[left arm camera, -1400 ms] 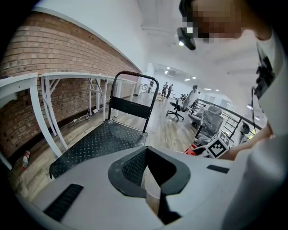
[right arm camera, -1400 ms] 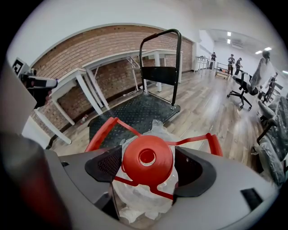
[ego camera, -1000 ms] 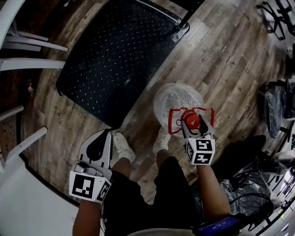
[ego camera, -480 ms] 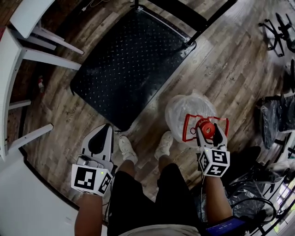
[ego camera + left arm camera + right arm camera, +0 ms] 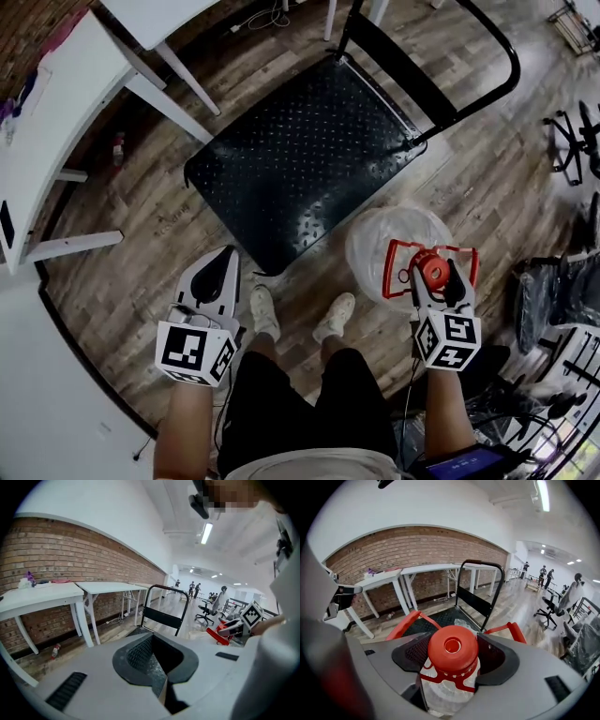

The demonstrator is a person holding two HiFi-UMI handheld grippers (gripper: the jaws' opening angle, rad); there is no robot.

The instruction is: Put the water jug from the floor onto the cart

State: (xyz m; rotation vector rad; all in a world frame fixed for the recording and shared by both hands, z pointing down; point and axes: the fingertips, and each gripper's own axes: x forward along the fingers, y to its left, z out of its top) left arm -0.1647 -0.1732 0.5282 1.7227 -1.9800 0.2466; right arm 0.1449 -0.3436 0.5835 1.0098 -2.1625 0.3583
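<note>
The water jug (image 5: 392,246) is held by its neck, just under the red cap (image 5: 452,648), between the jaws of the right gripper (image 5: 433,272), which are clamped on it at a wide spread. It is carried above the floor (image 5: 150,234), just right of the cart (image 5: 300,159) and not yet on it. The jaws of the left gripper (image 5: 221,258) are closed on nothing. The jug is judged heavy if filled, with thin, yielding walls. The stiff neck or the red handle (image 5: 401,272) is best gripped, and swinging is to be expected.
</note>
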